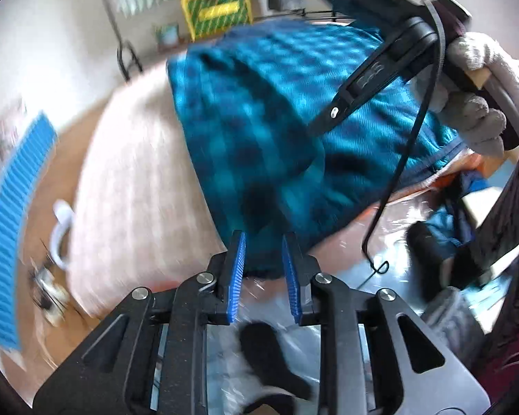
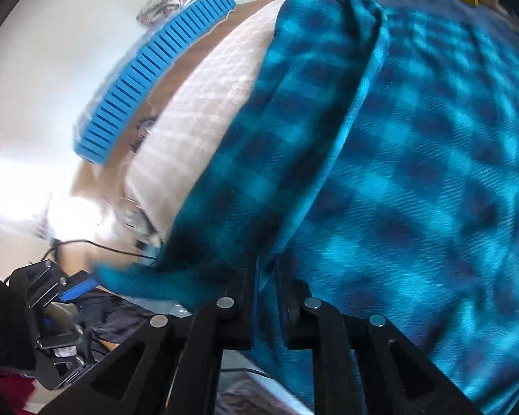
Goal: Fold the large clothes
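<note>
Left wrist view: the left gripper points steeply down at the near corner of a blue-and-teal checked garment, which lies spread over a pale checked cloth covering the table. The blue ribbed pads stand a small way apart with the hem of the garment just at their tips; the frame is blurred and it cannot be told whether the pads press on the fabric. In the upper right of the same view the right gripper comes down onto the garment, carried by a hand in a light knitted glove, with a black cable hanging from it. A white mug stands at the cloth's edge, and a blue ribbed mat lies beyond it. Right wrist view: the right gripper has its black fingers drawn close together, with a raised fold of the checked garment running between them; the fabric appears pinched there. The garment fills most of this view, one folded strip lying over the main panel. The blue ribbed mat sits near the far edge of the table, and the left gripper shows at the lower left.
</note>
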{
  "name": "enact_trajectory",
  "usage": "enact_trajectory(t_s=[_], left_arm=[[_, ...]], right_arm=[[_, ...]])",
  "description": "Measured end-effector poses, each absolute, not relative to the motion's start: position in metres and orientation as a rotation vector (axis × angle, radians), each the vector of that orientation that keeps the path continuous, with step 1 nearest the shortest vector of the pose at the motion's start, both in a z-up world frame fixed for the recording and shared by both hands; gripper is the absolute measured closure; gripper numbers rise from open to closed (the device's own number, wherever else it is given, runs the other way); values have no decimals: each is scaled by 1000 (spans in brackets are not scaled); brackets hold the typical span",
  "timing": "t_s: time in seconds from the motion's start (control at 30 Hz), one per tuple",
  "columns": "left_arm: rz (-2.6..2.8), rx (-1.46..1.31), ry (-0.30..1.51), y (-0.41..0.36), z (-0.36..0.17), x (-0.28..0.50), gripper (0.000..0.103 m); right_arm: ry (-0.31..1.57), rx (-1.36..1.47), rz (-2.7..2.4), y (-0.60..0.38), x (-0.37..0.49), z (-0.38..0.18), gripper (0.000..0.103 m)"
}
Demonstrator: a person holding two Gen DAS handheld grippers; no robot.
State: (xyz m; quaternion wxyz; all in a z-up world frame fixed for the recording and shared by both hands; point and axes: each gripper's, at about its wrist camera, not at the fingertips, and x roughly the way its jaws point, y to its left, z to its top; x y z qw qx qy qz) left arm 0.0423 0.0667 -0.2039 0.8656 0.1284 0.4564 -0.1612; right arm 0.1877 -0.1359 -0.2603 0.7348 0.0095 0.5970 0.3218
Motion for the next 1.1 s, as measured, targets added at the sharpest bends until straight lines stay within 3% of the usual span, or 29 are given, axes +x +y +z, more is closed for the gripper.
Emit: enact_trajectory(t_s=[0.07, 0.13, 0.17, 0.37, 0.77, 0.93, 1.1], left_arm=[[-336, 148, 984, 82, -204, 42, 77], [-320, 15, 1002, 99, -205, 46, 55], [-311, -55, 1013, 109, -208, 50, 51], [-256, -534, 1113, 154, -254, 87, 46], [-313, -710, 1206, 140, -302, 101, 46], [-344, -672, 1209, 129, -289, 97, 85], [-359, -690, 1151, 130, -259, 85, 90]], right_arm=[[1304, -24, 678, -142, 185, -256, 66], [1278, -47, 680, -148, 181, -246, 66], [1259, -41, 685, -152, 181, -237, 66], [1162, -72, 709, -153, 189, -209, 66], [1265, -187, 673, -121, 200, -272, 75], [1265, -196, 668, -119, 201, -272, 76], [1265, -197, 662, -119, 201, -274, 75]])
